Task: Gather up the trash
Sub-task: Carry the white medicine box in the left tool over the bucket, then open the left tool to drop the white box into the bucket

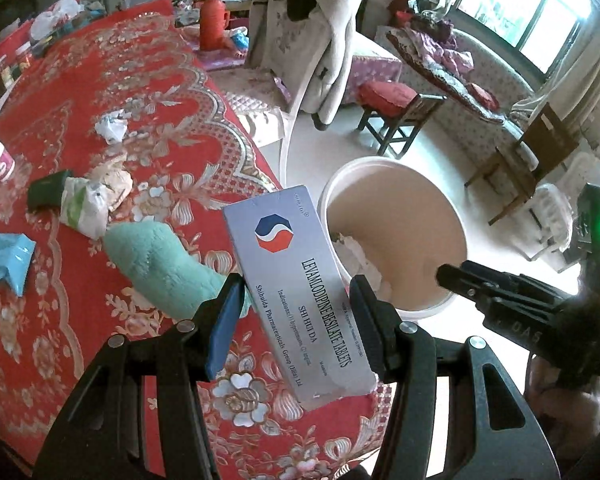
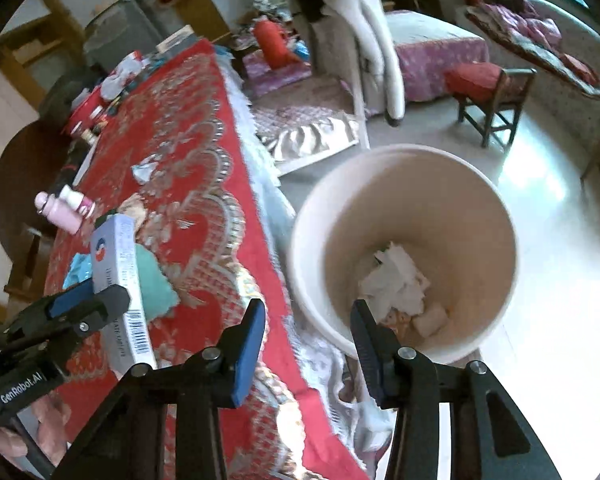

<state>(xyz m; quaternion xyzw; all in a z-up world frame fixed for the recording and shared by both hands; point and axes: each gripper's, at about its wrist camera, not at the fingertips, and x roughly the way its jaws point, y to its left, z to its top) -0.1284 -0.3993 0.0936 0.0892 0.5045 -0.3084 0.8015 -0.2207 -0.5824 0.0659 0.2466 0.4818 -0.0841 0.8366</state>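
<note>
Item: pill box (image 1: 296, 292), pinched crosswise by the left gripper (image 1: 296, 312) above the table edge (image 1: 112, 80), just short of the bin (image 1: 396, 236). Right gripper (image 2: 308, 344) spread, empty. Risk — an early release would likely drop the box onto the floor beside the bin.

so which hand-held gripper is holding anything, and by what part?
Left hand-held gripper clamps the silver cardboard tablet box across its long edges, toward the lower half. Right hand-held gripper is open and holds nothing.
</note>
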